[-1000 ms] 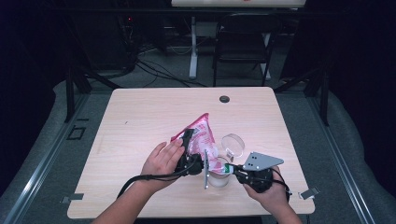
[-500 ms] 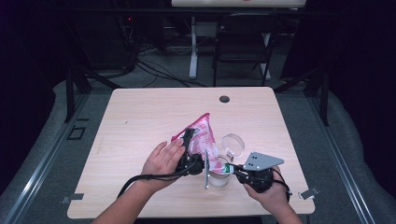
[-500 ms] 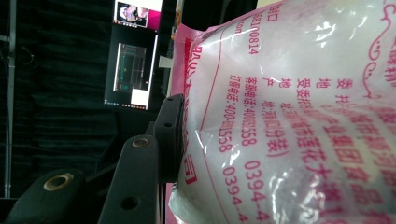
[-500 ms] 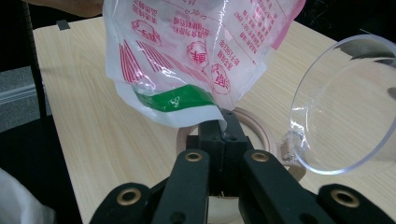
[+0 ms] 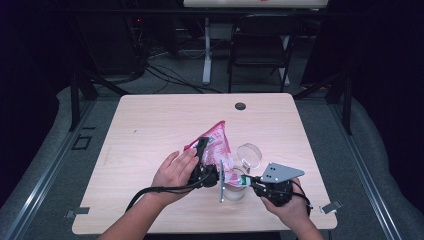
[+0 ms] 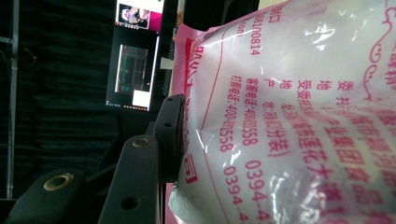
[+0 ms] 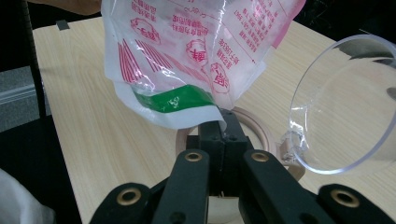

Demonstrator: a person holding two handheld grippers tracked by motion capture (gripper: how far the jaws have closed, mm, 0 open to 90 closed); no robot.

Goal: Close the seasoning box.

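A pink and white plastic bag (image 5: 216, 142) of white grains hangs tilted over the table, its printed side close up in the left gripper view (image 6: 289, 116). My left gripper (image 5: 201, 146) is shut on the bag's side, and one black finger (image 6: 169, 135) presses into it. My right gripper (image 7: 223, 119) is shut on the bag's lower corner by the green strip (image 7: 175, 100). Under that corner stands a small jar with a wooden rim (image 7: 261, 133). Its clear hinged lid (image 7: 345, 107) stands open to the right.
The pale wooden table (image 5: 150, 125) has a round cable hole (image 5: 240, 106) near its far edge. A dark chair (image 5: 260, 50) and cables stand on the floor behind it. Both forearms come in from the near edge.
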